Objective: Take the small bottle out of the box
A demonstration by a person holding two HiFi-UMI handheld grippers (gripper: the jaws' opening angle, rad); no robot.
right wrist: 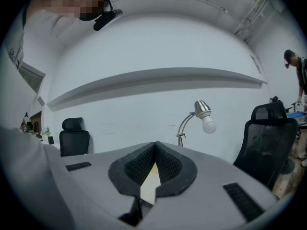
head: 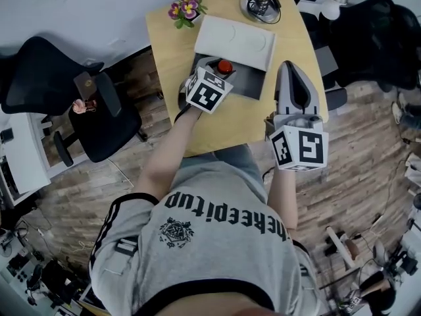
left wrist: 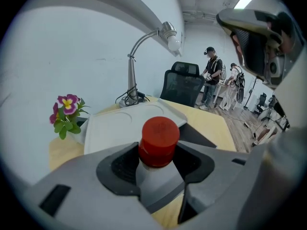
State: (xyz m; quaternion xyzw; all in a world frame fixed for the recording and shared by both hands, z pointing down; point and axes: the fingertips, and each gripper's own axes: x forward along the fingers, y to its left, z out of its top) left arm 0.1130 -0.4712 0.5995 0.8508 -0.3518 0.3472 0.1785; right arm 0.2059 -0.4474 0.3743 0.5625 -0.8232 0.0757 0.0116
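The small bottle (left wrist: 158,143), round red cap on a pale body, sits pinched between the left gripper's (left wrist: 156,171) dark padded fingers over the dark box (head: 250,83). A white moulded panel (head: 235,41) lies just beyond. To the right, the right gripper's (right wrist: 154,150) ribbed fingers are pressed together above the pale wooden bench (head: 164,51).

The surface (head: 233,120) lies bare in front of the box (head: 248,83) and along its left side, while the lid (head: 237,41), lamp (head: 263,4) and flowers (head: 185,9) crowd the far end and a chair (head: 99,120) stands near the left edge.
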